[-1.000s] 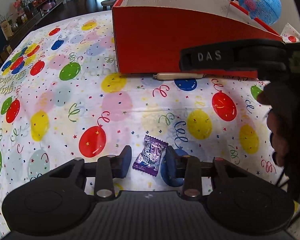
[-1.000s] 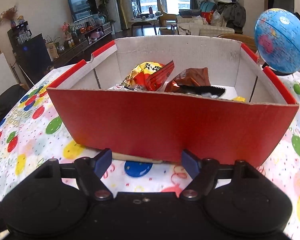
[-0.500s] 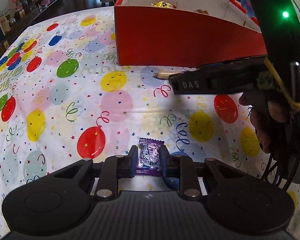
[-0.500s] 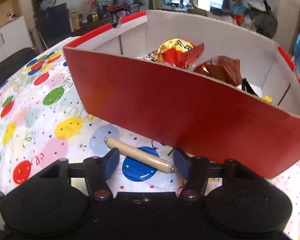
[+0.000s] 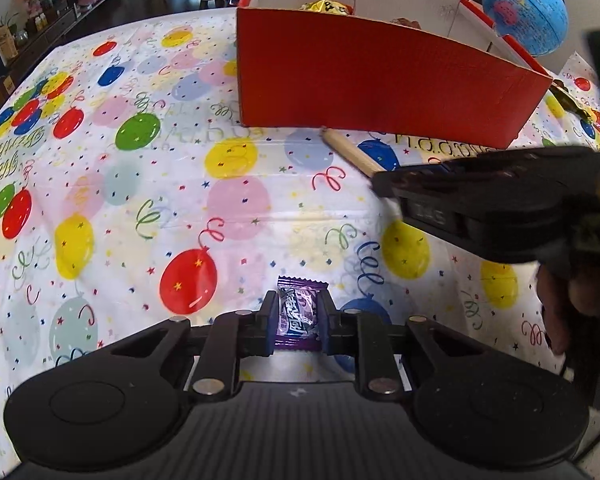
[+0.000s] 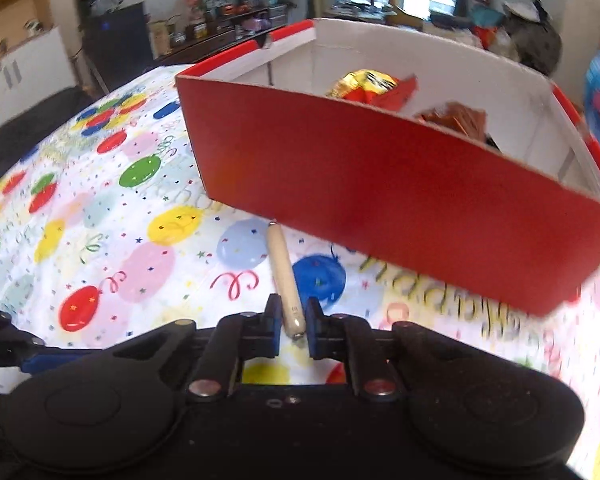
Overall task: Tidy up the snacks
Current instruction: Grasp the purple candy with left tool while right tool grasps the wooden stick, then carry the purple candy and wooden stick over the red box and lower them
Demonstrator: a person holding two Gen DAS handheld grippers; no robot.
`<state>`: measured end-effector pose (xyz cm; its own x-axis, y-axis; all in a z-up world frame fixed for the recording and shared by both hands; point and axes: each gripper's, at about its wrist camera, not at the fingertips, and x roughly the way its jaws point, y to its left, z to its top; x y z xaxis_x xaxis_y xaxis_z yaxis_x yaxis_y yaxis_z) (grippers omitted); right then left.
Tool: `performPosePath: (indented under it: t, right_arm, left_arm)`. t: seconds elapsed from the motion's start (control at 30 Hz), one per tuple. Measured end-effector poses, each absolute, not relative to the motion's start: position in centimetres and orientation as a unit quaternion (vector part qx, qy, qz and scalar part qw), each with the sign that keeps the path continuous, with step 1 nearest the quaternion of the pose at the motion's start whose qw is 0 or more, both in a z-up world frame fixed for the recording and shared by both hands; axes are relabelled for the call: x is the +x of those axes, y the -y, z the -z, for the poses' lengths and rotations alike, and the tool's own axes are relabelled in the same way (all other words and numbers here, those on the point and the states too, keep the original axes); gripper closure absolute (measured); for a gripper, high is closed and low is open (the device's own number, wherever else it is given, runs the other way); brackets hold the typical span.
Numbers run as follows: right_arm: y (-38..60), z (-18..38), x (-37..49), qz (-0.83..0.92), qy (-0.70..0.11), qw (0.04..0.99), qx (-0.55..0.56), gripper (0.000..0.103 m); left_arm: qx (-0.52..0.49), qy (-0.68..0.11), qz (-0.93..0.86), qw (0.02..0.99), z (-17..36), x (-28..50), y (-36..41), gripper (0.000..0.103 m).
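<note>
Jaws of the left gripper [image 5: 298, 322] clamp a purple candy [image 5: 299, 312] lying on the counter [image 5: 140, 200]; right gripper [image 6: 292, 326] jaws, just closed, clamp a tan sausage stick [image 6: 283, 272]. Balloon-print cloth covers the counter. Red box [image 6: 380, 188] beyond holds snacks; globe [image 5: 525, 14] behind; living-room shelving at rear.

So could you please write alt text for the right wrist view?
The right gripper is shut on a tan sausage stick lying on a balloon-print tablecloth, before a red cardboard box holding snack packets.
</note>
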<state>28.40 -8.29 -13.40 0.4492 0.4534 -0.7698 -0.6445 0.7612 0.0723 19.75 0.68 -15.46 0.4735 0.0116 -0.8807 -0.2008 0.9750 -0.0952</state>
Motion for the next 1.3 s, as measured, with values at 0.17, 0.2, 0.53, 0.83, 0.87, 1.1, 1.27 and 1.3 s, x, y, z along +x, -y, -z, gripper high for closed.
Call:
performPosePath:
  t: [0.17, 0.2, 0.53, 0.83, 0.87, 1.1, 1.27, 1.3]
  right_arm:
    - [9.9, 12.8, 26.6, -0.306, -0.427, 0.848, -0.071, 0.093]
    - [10.3, 12.6, 26.1, -0.302, -0.428, 0.849, -0.064, 0.094]
    - [12.1, 9.4, 21.6, -0.28, -0.413, 0.866, -0.022, 0.094]
    - [12.9, 4.5, 17.8, -0.275, -0.373, 0.886, -0.006, 0.094]
    - [13.0, 3.9, 17.4, -0.275, -0.366, 0.889, -0.006, 0.094]
    - [13.6, 0.3, 15.8, -0.269, -0.329, 0.905, -0.005, 0.094]
    - [13.6, -2.0, 15.6, -0.267, -0.306, 0.914, -0.013, 0.094]
    - [13.6, -2.4, 15.7, -0.267, -0.302, 0.915, -0.013, 0.094]
  left_arm:
    - [-0.106, -0.515, -0.063, 0.848, 15.0, 18.7, -1.2, 0.084]
    - [-0.108, -0.514, -0.064, 0.848, 14.8, 18.5, -1.3, 0.084]
    - [-0.107, -0.496, -0.064, 0.859, 11.3, 15.6, -2.0, 0.084]
    - [-0.1, -0.456, -0.053, 0.882, 6.7, 13.4, -2.1, 0.084]
    - [-0.1, -0.451, -0.052, 0.885, 6.2, 13.3, -2.1, 0.084]
    - [-0.091, -0.418, -0.037, 0.903, 2.3, 12.9, -1.7, 0.084]
    - [-0.079, -0.4, -0.026, 0.913, -0.1, 13.3, -1.0, 0.084]
    - [-0.078, -0.396, -0.025, 0.915, -0.6, 13.5, -0.9, 0.084]
